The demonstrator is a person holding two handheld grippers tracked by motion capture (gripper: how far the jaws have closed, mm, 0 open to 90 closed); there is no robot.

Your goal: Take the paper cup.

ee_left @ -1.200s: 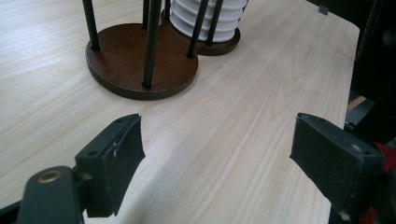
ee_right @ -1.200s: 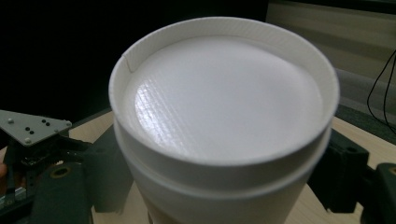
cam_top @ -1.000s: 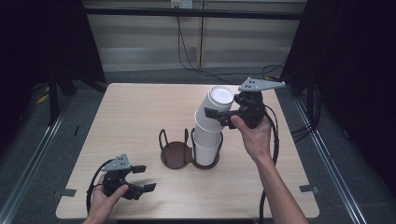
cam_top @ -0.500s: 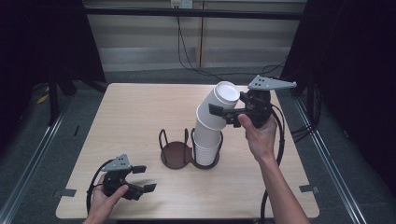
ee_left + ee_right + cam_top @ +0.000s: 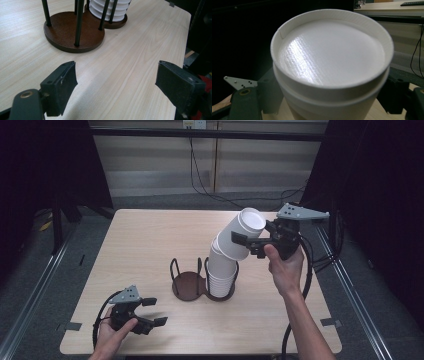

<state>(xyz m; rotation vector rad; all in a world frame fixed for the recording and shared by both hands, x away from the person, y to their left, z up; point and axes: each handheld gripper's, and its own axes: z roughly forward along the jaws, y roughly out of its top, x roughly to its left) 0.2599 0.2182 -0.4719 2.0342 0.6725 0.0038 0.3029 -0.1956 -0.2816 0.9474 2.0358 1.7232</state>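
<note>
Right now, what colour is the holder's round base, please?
Dark brown base; clearest in the left gripper view.

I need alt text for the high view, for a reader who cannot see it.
The right claw grips the tilted top of a white cup stack standing in a brown holder on a wooden table. The left claw rests open near the front edge.

White cups [image 5: 235, 245], dark brown holder [image 5: 189, 285]

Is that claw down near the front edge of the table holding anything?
No, the left claw is open with only bare table between its jaws.
</note>
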